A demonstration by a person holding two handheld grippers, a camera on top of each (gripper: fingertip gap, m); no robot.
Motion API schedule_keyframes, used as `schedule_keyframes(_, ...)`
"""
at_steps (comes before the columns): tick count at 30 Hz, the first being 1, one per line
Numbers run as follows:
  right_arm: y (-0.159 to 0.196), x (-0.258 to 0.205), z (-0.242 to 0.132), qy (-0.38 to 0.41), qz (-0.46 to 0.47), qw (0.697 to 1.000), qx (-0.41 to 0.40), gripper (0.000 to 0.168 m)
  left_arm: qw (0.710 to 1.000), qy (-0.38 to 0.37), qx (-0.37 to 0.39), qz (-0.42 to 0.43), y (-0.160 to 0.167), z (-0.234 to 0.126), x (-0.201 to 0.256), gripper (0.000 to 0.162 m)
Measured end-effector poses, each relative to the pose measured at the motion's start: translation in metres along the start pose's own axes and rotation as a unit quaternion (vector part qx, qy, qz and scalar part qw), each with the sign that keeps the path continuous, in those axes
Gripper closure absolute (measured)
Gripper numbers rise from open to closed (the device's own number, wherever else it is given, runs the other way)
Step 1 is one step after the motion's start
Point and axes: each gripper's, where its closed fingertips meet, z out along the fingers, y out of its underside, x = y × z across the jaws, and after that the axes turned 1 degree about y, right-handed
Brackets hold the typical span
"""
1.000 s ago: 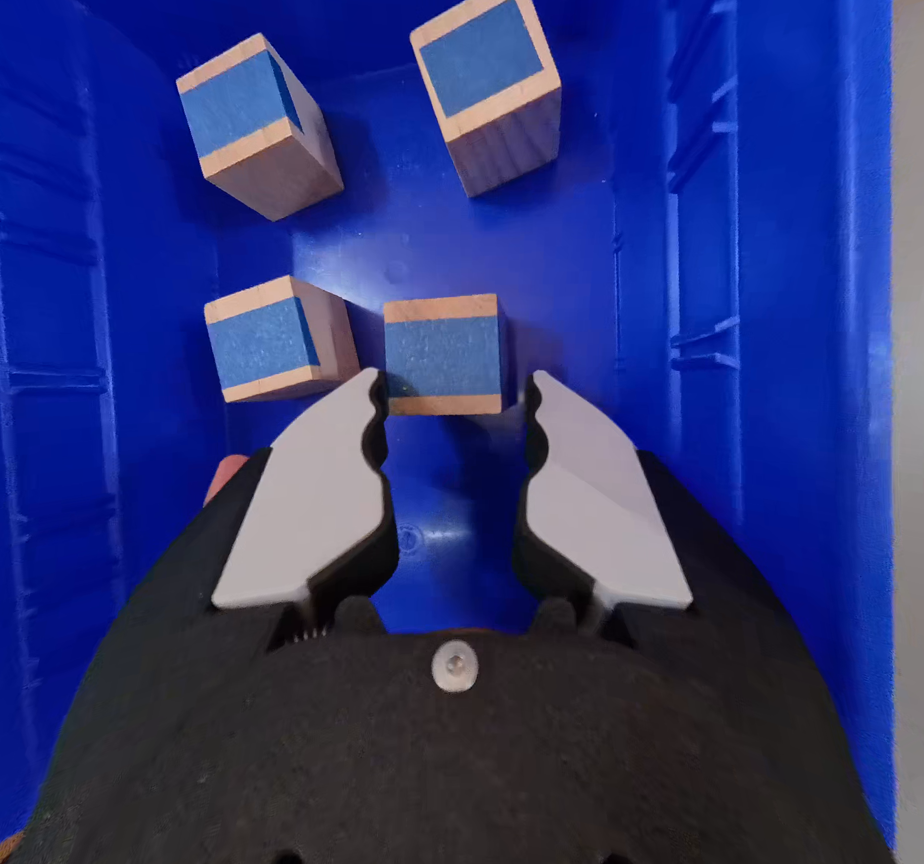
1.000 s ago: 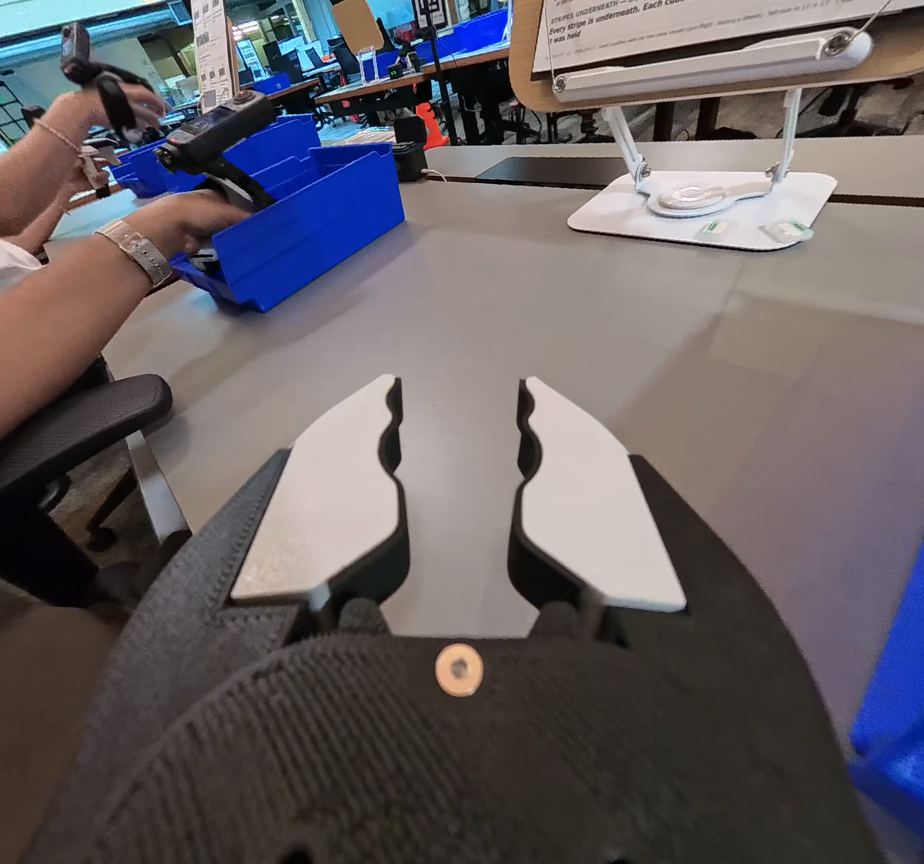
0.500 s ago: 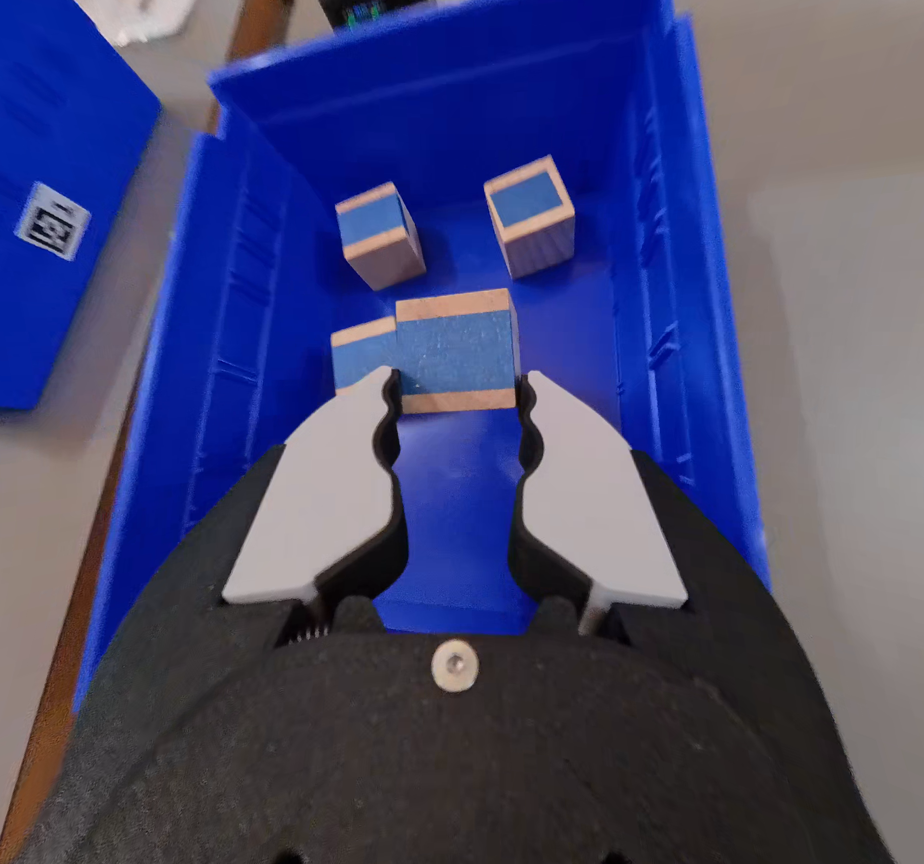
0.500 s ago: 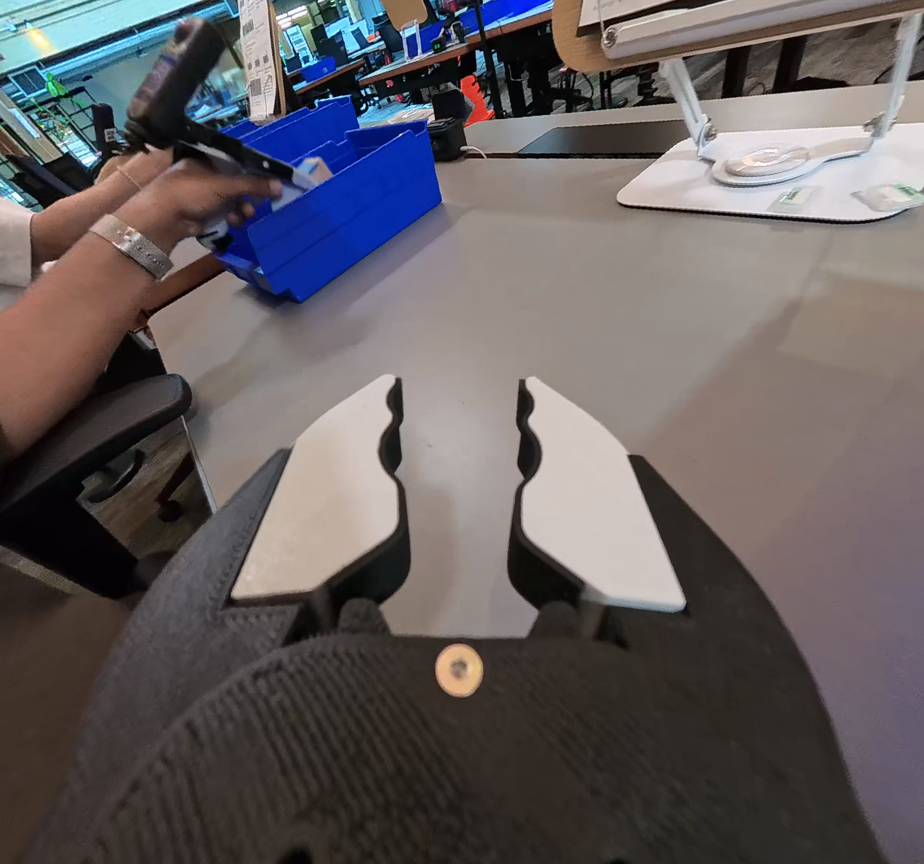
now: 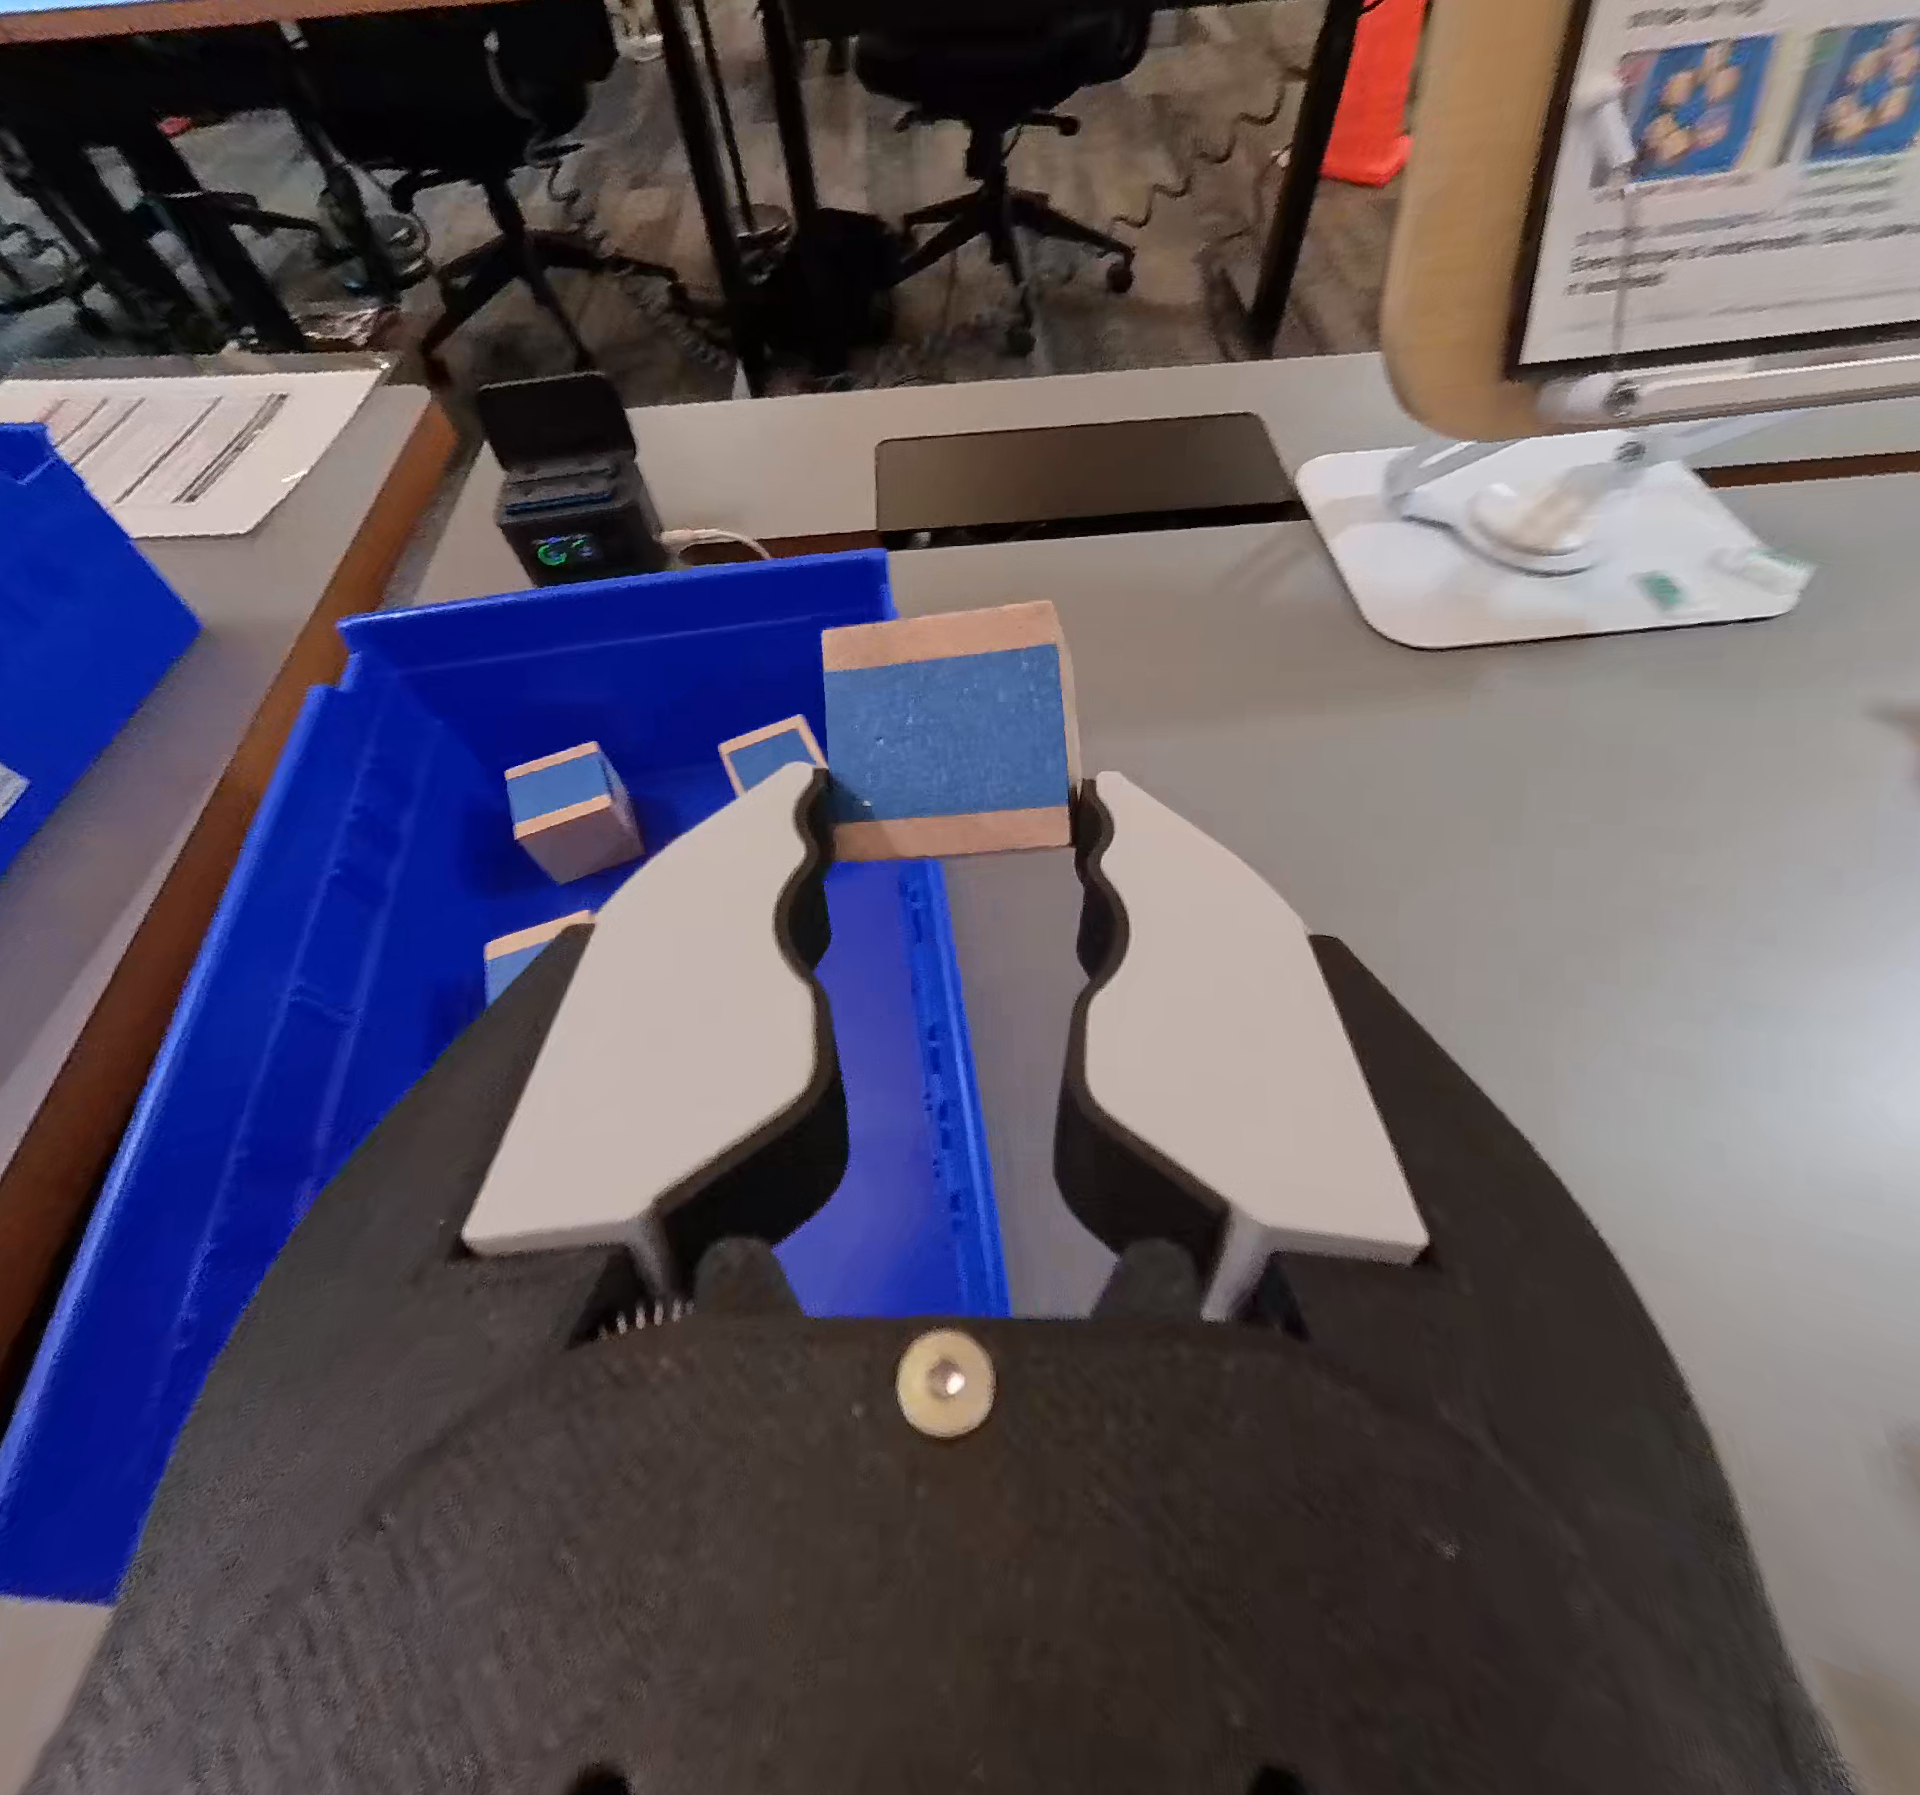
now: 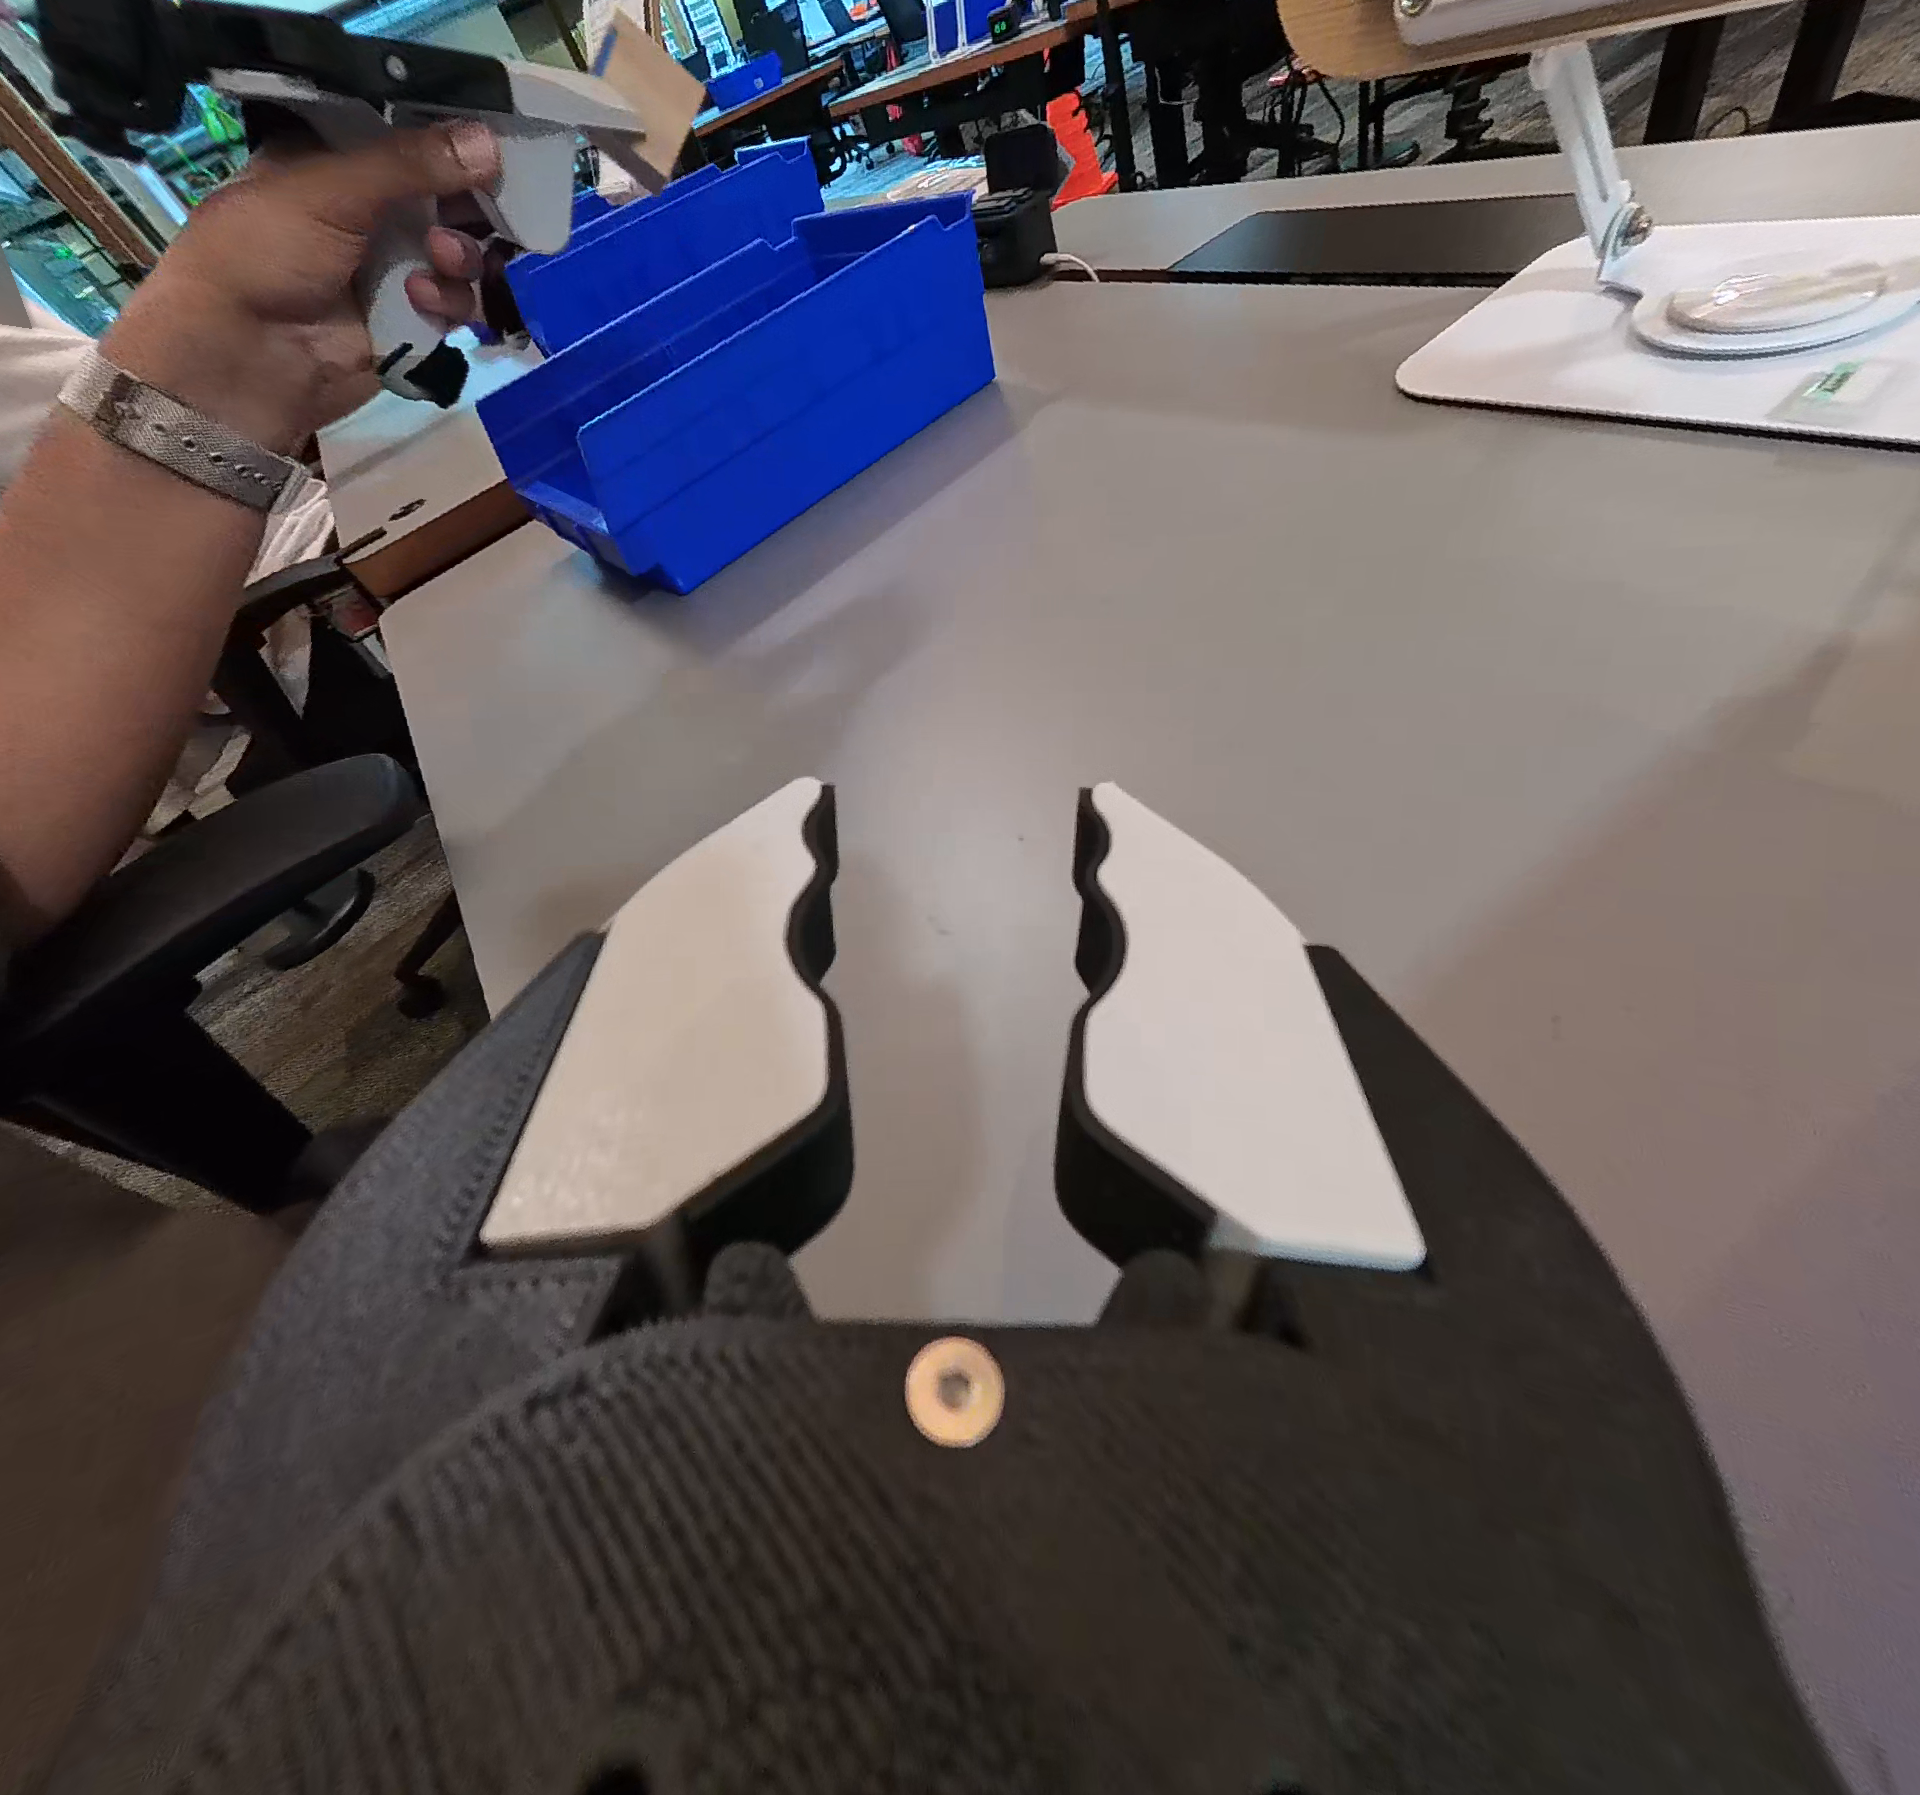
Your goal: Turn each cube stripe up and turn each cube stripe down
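Clamping striped cube (image 5: 948, 746), left hand-held gripper (image 5: 951, 795)

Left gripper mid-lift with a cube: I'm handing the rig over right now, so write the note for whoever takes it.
Left gripper: shut on one cube, held in the air above the right wall of the blue bin; its blue stripe faces the camera.
Right gripper: open, empty, above bare grey table, away from the bin.
Three other cubes sit in the bin, all stripe up: far left, far middle, near left, the last two partly hidden by the gripper.
Done: one cube picked up.
Left: turn the held cube, set it back, then turn the other three.
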Motion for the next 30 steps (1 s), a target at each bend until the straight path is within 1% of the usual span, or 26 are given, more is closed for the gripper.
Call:
schedule_keyframes(6,0.000,0.000,0.000,-0.003,0.001,1.000,-0.002,0.124,0.999,0.033,0.012,-0.016,-0.005,-0.004,0.015,0.117)
schedule_keyframes(14,0.002,0.000,0.001,-0.005,0.004,1.000,-0.007,0.124,0.994,0.082,0.020,-0.067,-0.007,-0.005,0.021,0.117)
schedule_keyframes(30,0.005,0.000,0.002,-0.010,0.013,1.000,-0.013,0.123,0.991,0.104,0.021,-0.076,-0.006,-0.003,0.031,0.118)
